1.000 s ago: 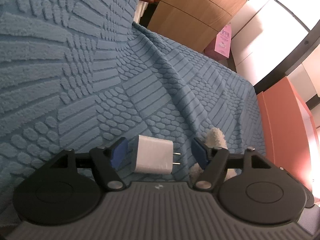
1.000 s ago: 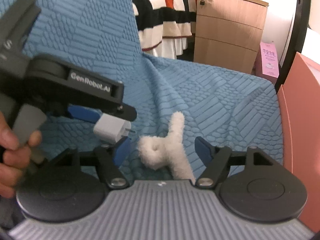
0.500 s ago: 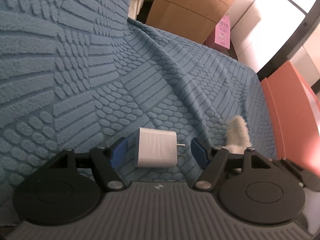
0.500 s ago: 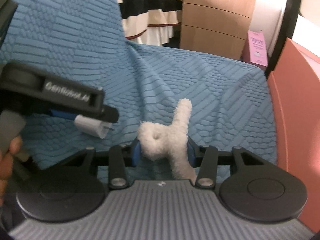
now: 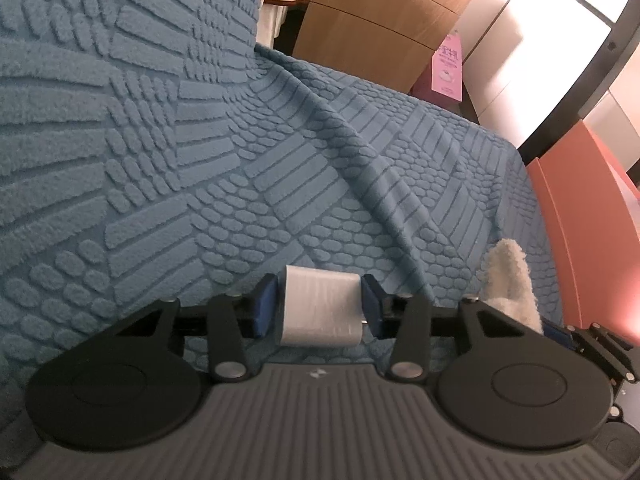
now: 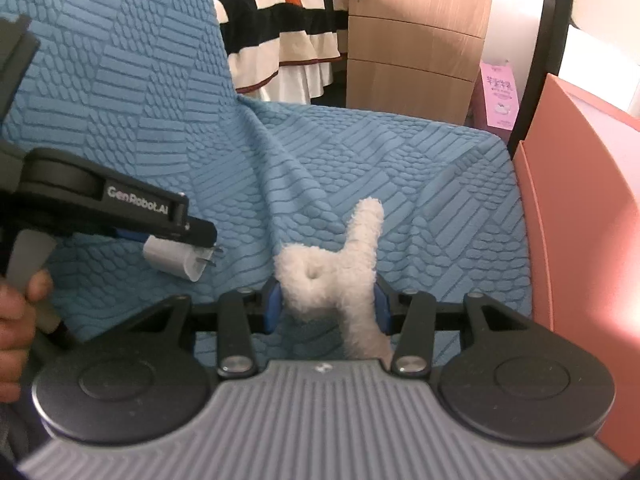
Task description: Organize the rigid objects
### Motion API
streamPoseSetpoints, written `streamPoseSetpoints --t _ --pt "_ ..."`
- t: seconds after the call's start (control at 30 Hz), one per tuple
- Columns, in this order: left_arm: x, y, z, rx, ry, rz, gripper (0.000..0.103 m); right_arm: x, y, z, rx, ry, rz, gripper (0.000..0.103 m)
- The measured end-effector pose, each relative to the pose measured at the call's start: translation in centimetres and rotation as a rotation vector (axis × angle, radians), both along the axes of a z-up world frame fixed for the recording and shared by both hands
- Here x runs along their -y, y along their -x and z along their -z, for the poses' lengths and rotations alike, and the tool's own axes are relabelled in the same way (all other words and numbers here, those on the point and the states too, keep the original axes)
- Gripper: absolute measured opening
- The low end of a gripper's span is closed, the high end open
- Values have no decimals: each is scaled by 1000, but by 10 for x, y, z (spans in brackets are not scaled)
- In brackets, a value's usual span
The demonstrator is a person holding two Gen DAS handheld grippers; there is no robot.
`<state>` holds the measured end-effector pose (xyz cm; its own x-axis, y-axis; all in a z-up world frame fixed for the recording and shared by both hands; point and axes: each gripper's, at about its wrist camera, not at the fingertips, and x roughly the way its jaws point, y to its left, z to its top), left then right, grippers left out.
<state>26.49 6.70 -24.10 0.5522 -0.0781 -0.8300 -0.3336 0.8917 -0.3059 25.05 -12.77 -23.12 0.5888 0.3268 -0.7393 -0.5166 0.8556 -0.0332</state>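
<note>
Since a second ago both jaws have just been closing: the left gripper (image 5: 319, 306) now pinches the white charger (image 5: 320, 310), the right gripper (image 6: 326, 304) the fluffy white toy (image 6: 336, 280).

We note strong daylight from the upper right in both views — the window area (image 5: 532, 36) is blown out to white, with no detail. A pink glare blooms on the orange panel (image 6: 592, 240) at the right edge. The blue textured cover (image 5: 280, 184) is evenly lit; its raised pattern casts fine soft shadows. Fisheye bending curves the dark frame (image 6: 540, 52). Near foreground slightly soft — the hand (image 6: 16, 320) at left is blurred.
</note>
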Motion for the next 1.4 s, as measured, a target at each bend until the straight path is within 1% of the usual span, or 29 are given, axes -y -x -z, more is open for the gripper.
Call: streamPoseSetpoints --t 0.13,0.3,0.5,0.57,0.67,0.77,0.9,1.1,1.2,1.4 --pt "7 3 -11 29 2 22 51 8 -1 -5 -48 -26 14 48" --pt "17 7 -25 58 26 41 51 17 2 -20 -46 -27 32 48" --pt "33 9 -56 122 2 63 51 30 8 -52 5 -40 44 48" --pt "37 10 -68 144 20 71 51 34 10 -63 23 -47 44 48" --pt "46 12 -89 177 23 83 51 42 10 -82 54 -63 56 48" --pt "53 13 -107 207 54 92 51 51 9 -100 80 -86 69 48" --pt "64 13 -131 238 58 113 51 60 10 -124 124 -97 77 48" --pt "87 4 -168 285 58 158 51 79 8 -162 187 -128 96 48" --pt "99 1 -186 307 69 178 51 90 6 -180 204 -145 112 48" --pt "128 -13 -221 351 78 227 51 111 4 -210 249 -167 130 48"
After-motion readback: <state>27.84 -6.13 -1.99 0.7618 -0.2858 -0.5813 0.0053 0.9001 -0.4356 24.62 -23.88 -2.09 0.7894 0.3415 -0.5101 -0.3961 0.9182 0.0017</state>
